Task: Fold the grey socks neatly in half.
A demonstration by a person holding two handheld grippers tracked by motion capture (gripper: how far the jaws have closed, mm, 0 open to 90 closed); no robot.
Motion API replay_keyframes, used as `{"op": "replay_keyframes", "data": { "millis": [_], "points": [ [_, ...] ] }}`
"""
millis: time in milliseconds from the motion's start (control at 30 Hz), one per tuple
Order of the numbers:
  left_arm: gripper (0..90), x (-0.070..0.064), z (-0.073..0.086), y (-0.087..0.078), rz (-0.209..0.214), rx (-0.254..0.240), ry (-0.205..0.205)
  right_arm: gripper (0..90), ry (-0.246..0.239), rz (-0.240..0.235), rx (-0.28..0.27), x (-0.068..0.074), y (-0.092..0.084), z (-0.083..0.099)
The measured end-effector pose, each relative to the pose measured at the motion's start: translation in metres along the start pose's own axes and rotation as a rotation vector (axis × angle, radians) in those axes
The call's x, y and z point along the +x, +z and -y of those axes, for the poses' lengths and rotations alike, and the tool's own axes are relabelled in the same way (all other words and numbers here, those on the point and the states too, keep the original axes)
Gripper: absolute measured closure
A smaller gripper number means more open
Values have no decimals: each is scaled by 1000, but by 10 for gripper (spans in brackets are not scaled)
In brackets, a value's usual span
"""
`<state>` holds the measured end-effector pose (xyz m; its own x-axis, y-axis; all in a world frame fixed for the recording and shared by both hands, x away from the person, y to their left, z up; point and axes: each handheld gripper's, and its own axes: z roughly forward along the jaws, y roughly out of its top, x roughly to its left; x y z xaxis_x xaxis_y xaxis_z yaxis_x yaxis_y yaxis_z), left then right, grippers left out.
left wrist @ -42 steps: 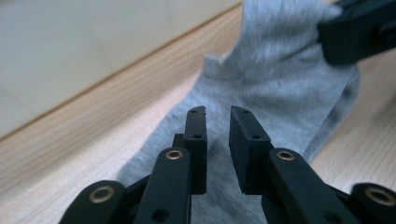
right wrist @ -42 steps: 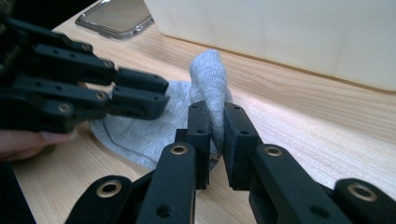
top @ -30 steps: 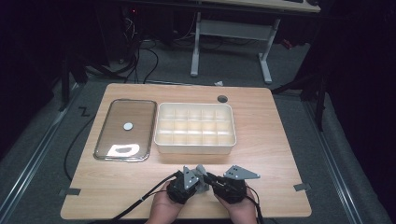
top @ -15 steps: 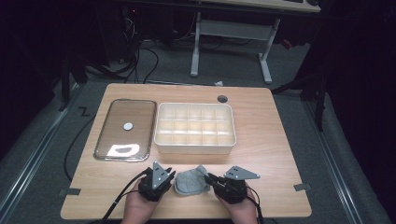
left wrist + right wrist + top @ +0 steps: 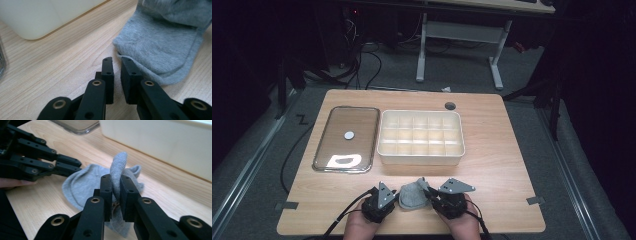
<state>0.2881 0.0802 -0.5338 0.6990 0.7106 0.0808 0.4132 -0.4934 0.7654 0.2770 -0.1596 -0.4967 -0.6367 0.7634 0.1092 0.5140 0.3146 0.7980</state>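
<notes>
A grey sock (image 5: 411,196) lies on the wooden table (image 5: 492,165) near its front edge, between my two grippers. My right gripper (image 5: 428,193) is shut on a raised fold of the sock (image 5: 85,182), which bulges up between its pads (image 5: 115,180). My left gripper (image 5: 396,199) sits just left of the sock. In the left gripper view its jaws (image 5: 116,62) stand a narrow gap apart and have just been closing a little. Nothing is between them, and the sock's hem (image 5: 160,47) lies just past the tips. The left gripper (image 5: 76,166) also shows in the right gripper view, beside the sock.
A cream bin (image 5: 421,151) with several compartments stands mid-table, just beyond the sock. A clear flat lid (image 5: 347,137) lies to its left. A round cable hole (image 5: 450,105) is at the back. The table's front edge runs right under both hands.
My left gripper has drawn away to the left from the right one, and the sock now lies spread between them. The right gripper has stayed put with the sock in it.
</notes>
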Motion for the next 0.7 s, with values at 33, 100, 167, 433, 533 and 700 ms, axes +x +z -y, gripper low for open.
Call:
{"op": "replay_keyframes", "data": {
  "millis": [33, 100, 167, 433, 533, 700],
  "points": [
    [811, 0, 0, 0, 2, -5, -3, 822, -2, -3, 6, 2, 2, -1],
    [812, 0, 0, 1, 5, -3, -1, 822, -6, -2, 17, 5, 4, -2],
    [813, 0, 0, 0, 8, -6, 3, 821, -29, 1, 46, 13, 12, -7],
    [805, 2, 0, 0, 35, -3, -7, 820, -88, 16, 104, 34, 27, -15],
    [806, 3, 0, 0, 40, 0, -11, 819, -108, 9, 115, 40, 31, -15],
    [807, 3, 0, 0, 42, 1, -10, 815, -139, 7, 149, 48, 39, -12]
  ]
}}
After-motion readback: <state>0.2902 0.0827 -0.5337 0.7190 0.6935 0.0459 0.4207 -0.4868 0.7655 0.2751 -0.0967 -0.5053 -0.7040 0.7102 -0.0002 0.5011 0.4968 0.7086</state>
